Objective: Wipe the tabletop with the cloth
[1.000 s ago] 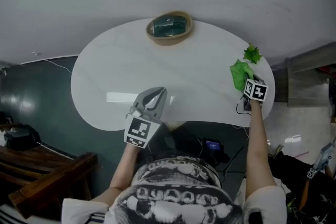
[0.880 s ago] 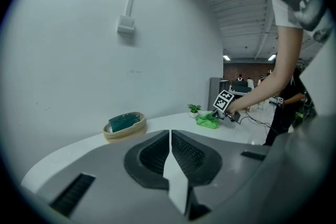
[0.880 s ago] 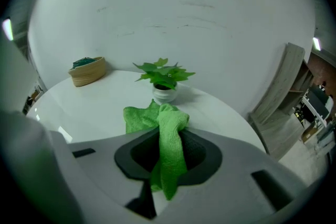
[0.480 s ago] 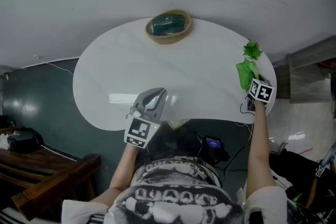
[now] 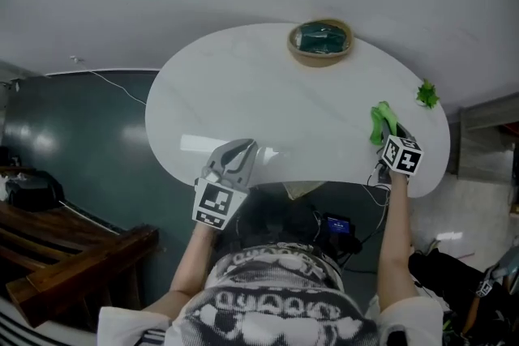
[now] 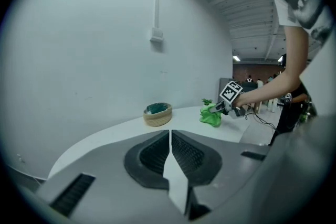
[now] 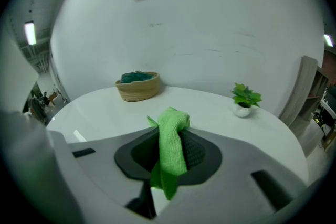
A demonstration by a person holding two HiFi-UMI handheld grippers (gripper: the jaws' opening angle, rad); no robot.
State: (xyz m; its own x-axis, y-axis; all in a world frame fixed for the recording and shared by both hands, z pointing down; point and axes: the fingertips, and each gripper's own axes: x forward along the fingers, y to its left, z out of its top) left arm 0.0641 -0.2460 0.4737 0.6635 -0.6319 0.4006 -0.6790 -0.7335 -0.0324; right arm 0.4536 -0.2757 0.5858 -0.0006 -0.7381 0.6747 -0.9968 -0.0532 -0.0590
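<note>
The green cloth (image 5: 380, 122) (image 7: 170, 149) (image 6: 211, 115) is pinched in my right gripper (image 5: 388, 137) (image 7: 169, 157), which is shut on it at the right part of the white oval tabletop (image 5: 268, 105). The cloth bunches up between the jaws and hangs over them. My left gripper (image 5: 234, 161) (image 6: 170, 150) hovers over the table's near edge, jaws shut with nothing between them.
A woven basket (image 5: 321, 42) (image 7: 137, 85) (image 6: 157, 114) with something dark green inside stands at the table's far edge. A small potted plant (image 5: 426, 95) (image 7: 244, 99) sits at the right end. A white wall lies behind; dark floor and wooden furniture (image 5: 73, 263) are at left.
My right gripper has drawn the cloth leftward and nearer, away from the potted plant. The head view has shifted, so the table sits further right. My left gripper has held still.
</note>
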